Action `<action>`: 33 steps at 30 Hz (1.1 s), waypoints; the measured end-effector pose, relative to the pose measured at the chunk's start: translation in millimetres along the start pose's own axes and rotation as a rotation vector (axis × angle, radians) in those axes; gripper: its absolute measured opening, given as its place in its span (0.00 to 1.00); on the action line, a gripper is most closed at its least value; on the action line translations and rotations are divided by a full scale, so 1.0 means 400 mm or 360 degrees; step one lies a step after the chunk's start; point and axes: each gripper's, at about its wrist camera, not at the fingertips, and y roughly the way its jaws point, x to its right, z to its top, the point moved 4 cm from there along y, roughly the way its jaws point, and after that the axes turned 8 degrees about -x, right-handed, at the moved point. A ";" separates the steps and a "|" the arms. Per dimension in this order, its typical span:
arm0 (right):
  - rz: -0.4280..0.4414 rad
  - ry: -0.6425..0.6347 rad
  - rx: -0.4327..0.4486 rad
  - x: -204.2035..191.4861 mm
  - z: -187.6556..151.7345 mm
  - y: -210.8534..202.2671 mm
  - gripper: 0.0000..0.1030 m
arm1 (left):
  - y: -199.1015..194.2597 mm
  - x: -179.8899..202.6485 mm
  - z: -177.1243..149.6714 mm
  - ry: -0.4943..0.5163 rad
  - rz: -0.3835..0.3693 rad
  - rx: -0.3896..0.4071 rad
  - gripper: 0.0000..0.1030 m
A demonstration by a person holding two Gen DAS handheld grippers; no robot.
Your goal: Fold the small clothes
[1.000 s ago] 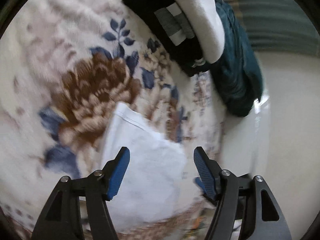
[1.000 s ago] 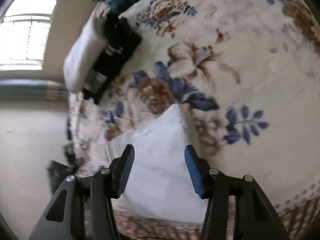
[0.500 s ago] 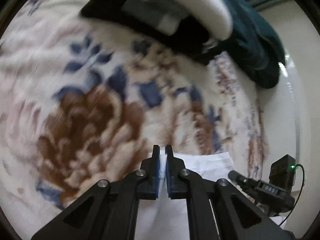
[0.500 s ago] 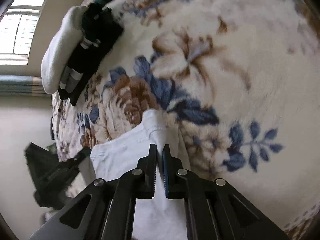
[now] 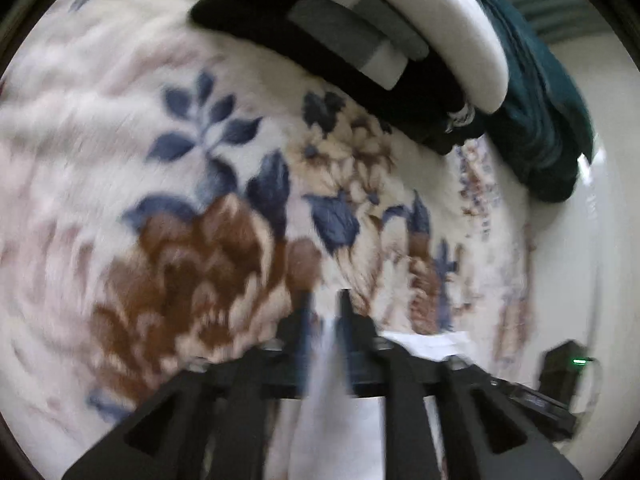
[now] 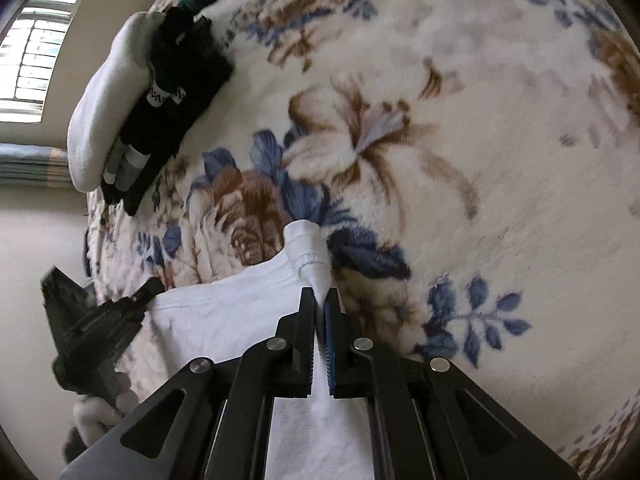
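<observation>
Both grippers on the white garment, on the floral blanket.

My right gripper [image 6: 320,300] has its jaws nearly together and starting to part, a fold of the white garment [image 6: 224,320] pinched between the pads near its right edge. My left gripper [image 5: 324,308] is blurred; its jaws are parting with white cloth between them, apparently still gripped. The garment lies near me on the blanket [image 6: 480,160]; folded dark clothes [image 6: 180,92] sit far left.
</observation>
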 end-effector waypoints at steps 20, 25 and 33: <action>0.0555 -0.0138 -0.0431 0.005 -0.093 0.131 0.21 | 0.046 0.054 -0.176 0.0121 -0.0296 -0.0082 0.20; 0.0530 -0.0203 -0.0332 -0.078 -0.095 0.029 0.18 | -0.057 0.111 -0.179 0.0176 -0.0323 -0.0005 0.19; 0.0531 -0.0412 -0.0163 -0.369 0.032 -0.181 0.18 | -0.301 0.263 -0.005 0.0264 -0.0385 0.0208 0.19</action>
